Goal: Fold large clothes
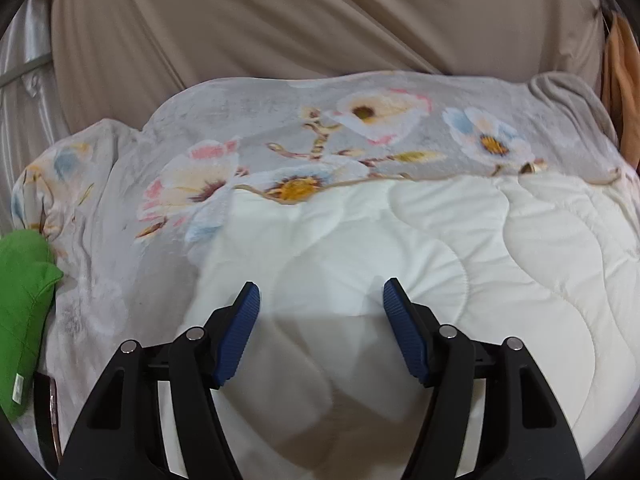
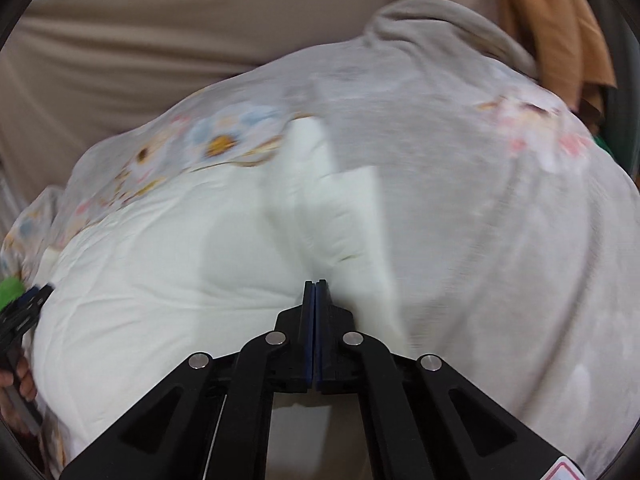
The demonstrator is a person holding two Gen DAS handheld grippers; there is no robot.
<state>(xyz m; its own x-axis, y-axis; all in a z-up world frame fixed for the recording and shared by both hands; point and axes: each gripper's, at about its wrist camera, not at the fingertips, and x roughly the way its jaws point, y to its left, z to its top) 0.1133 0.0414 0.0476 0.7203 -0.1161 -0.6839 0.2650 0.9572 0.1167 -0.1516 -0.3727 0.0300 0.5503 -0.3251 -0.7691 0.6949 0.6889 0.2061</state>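
A big quilt lies on the bed, its grey flowered side (image 1: 280, 120) showing at the back and its white stitched underside (image 1: 400, 240) folded over toward me. My left gripper (image 1: 321, 292) hovers open just over the white side, with nothing between its blue pads. In the right wrist view the picture is blurred. My right gripper (image 2: 316, 283) is shut, pads pressed together, right at a raised white fold (image 2: 344, 216) where the white side (image 2: 160, 260) meets the grey side (image 2: 480, 200). I see no cloth between the pads. The left gripper (image 2: 24, 308) and the hand (image 2: 20, 380) holding it show at the far left.
A tan bedsheet (image 1: 280, 20) stretches behind the quilt. A green cushion (image 1: 24, 300) lies at the left edge, with a dark strap-like thing (image 1: 44, 412) below it. Orange cloth (image 1: 622, 92) hangs at the far right. A metal bed rail (image 1: 24, 72) stands at the back left.
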